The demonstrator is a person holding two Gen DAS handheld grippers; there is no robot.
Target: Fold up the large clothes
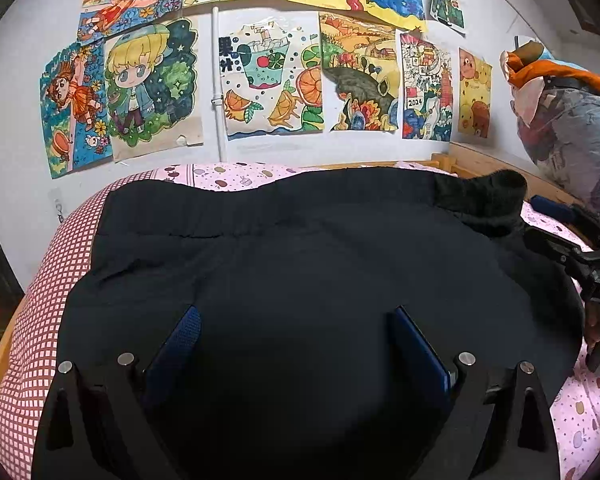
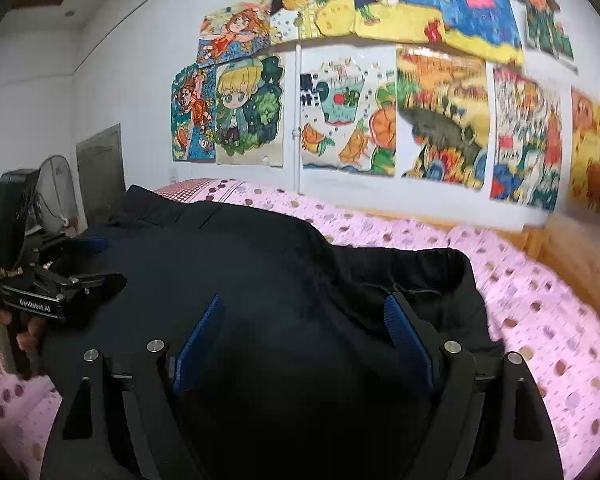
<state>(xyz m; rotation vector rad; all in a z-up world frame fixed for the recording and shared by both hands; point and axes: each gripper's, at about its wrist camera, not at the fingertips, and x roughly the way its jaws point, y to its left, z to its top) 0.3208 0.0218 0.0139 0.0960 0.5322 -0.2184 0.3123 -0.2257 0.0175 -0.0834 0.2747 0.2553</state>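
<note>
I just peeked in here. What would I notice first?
The bright drawings covering the white wall would catch your eye first. Below them, big black trousers lie spread over a pink spotted sheet on the bed. The left tool and right tool are over the cloth, both open.

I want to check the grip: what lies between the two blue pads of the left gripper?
Only the black trousers, lying flat on the bed; the left gripper stands open over them. The left wrist view shows it.

The room has soft, even light, with no glare or hard shadows. Both views bend strongly toward dark round edges. The right view is blurred; the drawings (image 2: 440,116) smear.
</note>
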